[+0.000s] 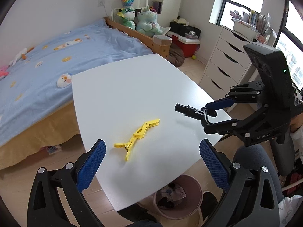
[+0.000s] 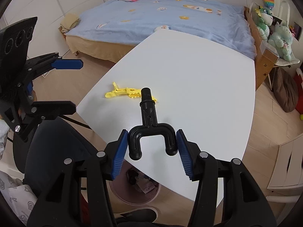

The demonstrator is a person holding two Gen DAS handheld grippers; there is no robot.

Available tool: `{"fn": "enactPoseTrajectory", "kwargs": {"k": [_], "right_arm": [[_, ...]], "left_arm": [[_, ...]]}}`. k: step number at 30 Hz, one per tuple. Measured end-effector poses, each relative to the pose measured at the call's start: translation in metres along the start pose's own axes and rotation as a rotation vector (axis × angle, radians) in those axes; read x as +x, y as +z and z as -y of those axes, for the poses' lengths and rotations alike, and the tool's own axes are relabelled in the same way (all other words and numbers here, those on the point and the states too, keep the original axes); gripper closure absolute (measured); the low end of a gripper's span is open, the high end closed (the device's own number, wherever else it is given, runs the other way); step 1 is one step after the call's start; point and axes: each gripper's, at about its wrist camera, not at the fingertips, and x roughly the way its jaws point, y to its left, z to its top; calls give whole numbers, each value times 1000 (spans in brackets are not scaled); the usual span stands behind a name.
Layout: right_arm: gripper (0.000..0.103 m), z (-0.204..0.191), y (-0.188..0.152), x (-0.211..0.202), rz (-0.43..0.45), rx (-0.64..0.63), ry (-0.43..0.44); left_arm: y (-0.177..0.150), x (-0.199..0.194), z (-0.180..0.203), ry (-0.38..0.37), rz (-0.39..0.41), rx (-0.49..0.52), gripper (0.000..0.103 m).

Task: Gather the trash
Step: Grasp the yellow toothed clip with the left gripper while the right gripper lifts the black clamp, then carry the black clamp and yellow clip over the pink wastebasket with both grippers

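Note:
A yellow hair clip (image 1: 136,136) lies on the white table (image 1: 132,87); it also shows in the right wrist view (image 2: 123,92). My left gripper (image 1: 152,162) is open and empty, just short of the clip above the table's near edge. My right gripper (image 2: 152,149) is shut on a black Y-shaped plastic piece (image 2: 149,124) and holds it above the table, right of the clip. That piece shows in the left wrist view (image 1: 191,111) too. A pink trash bin (image 1: 178,196) with scraps inside stands on the floor under the table's near edge, also in the right wrist view (image 2: 136,189).
A bed with a blue blanket (image 1: 56,60) stands beyond the table, with plush toys (image 1: 147,21) on its wooden end. White drawers (image 1: 223,60) are at the right. A red cooler (image 1: 186,46) sits on the floor. The person's knees are near the bin.

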Motion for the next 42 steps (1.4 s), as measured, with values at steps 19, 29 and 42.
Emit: {"fn": "enactPoseTrajectory", "kwargs": {"k": [19,29,42], "right_arm": [[51,21,-15,-9,8,58,-25],[51,20,-16,-8,11,59,-22],[51,14,-17,-14,43,67,-30]], "left_arm": [[12,87,-14,-1,-180,96,41],[10,91,-15,23,-210,87,82],[2,68,-12,39,-175,37,85]]}}
